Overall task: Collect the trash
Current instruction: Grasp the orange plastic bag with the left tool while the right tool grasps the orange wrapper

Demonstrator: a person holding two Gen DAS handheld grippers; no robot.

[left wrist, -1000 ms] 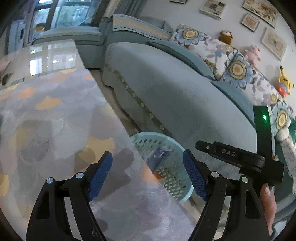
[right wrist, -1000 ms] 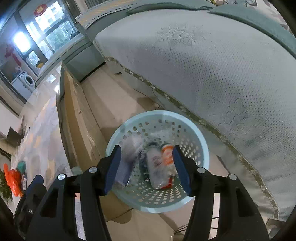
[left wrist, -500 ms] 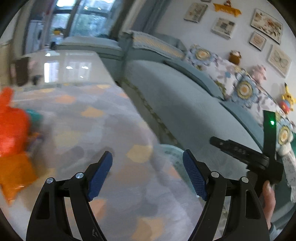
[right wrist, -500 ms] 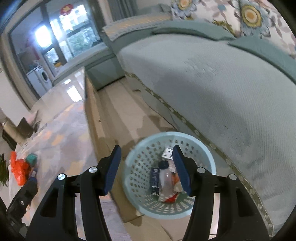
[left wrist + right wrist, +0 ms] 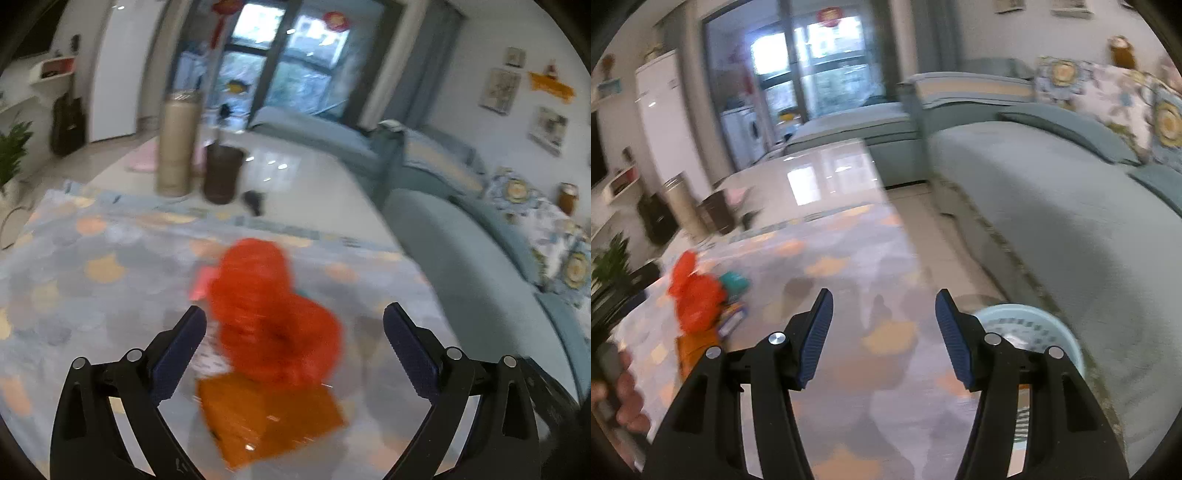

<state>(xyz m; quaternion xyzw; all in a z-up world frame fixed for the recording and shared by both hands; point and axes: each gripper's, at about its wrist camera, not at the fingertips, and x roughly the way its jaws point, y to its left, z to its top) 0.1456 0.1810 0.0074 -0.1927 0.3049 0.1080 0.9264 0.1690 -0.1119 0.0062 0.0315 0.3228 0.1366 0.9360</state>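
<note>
A crumpled red plastic bag (image 5: pixel 269 314) lies on the patterned table, with a flat orange wrapper (image 5: pixel 269 417) just in front of it. My left gripper (image 5: pixel 293 350) is open and empty, its jaws standing wide on either side of the red bag, above the table. In the right wrist view the red bag (image 5: pixel 696 295) lies at the left beside a teal item (image 5: pixel 735 282) and a small colourful packet (image 5: pixel 733 319). My right gripper (image 5: pixel 884 332) is open and empty over the table's right part. The light-blue perforated trash basket (image 5: pixel 1034 332) stands on the floor right of the table.
A tall beige cylinder (image 5: pixel 177 144), a dark brown cup (image 5: pixel 221 173) and a small dark object (image 5: pixel 254 201) stand at the table's far end. A blue-grey sofa (image 5: pixel 1071 221) runs along the right, past a strip of floor. A potted plant (image 5: pixel 13 155) is at the far left.
Both grippers swung away from the basket toward the table. The left view now faces the red bag and orange wrapper; the right view rose from over the basket to over the table. Both stayed open.
</note>
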